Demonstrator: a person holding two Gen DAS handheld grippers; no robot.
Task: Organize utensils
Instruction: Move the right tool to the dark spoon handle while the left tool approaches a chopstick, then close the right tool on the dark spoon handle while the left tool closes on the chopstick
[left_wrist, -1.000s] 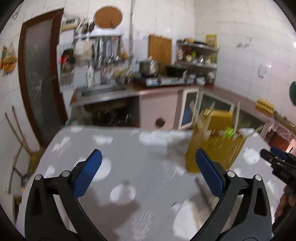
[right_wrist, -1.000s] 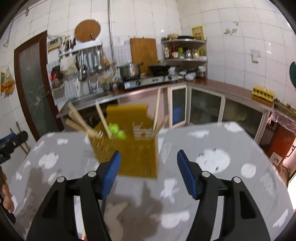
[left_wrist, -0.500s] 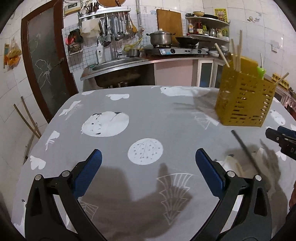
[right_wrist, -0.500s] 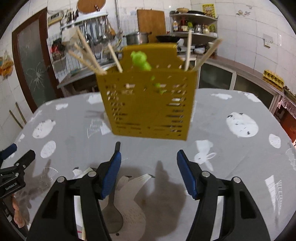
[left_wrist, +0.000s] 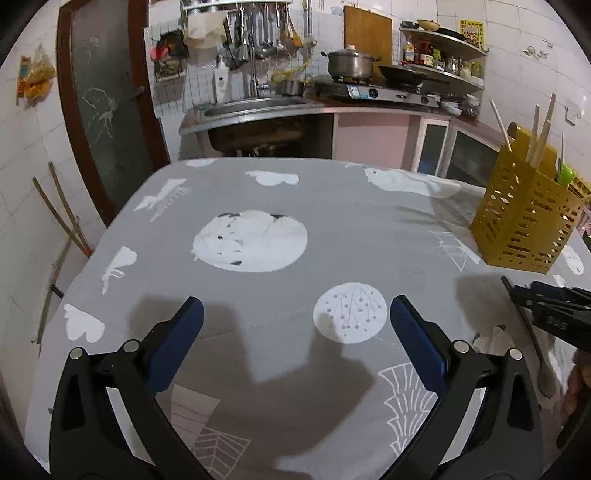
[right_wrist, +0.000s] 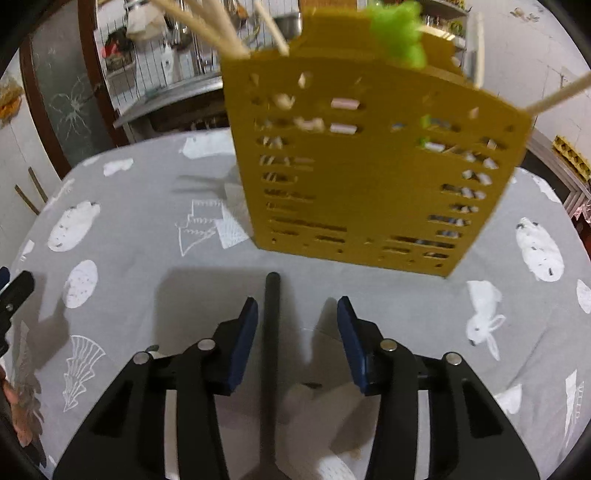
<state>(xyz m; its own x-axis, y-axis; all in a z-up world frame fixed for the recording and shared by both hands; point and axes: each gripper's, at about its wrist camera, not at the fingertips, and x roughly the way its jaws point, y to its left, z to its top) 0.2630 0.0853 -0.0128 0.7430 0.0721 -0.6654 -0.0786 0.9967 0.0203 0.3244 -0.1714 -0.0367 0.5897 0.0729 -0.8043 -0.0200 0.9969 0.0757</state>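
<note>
1. Right tongs (right_wrist: 297, 321) point steeply down over a dark utensil handle (right_wrist: 271, 332) lying flat on the table (right_wrist: 147, 236). Jaws are closing, with the handle between them, nearer the left pad; neither pad touches it yet. Likely reason for this straddle: the handle is the only graspable part, slim and straight.
2. Handle end points toward the yellow slotted caddy (right_wrist: 369, 177), just beyond. Judged destination for the utensil.
3. Caddy already holds pale chopsticks (right_wrist: 207, 27) and a green-topped item (right_wrist: 400, 31), upright or leaning against the rim.
4. Left tongs (left_wrist: 295, 328) spread wide, nothing between them, over bare cloth well apart from the caddy. Apparently on standby.
5. Surface: grey tablecloth with white printed motifs; soft, so the handle may need a firm pinch.
6. Room: white-tiled kitchen, sink (left_wrist: 255, 105), stove with pot (left_wrist: 349, 64), hanging ladles, cracked glass door (left_wrist: 107, 110).
</note>
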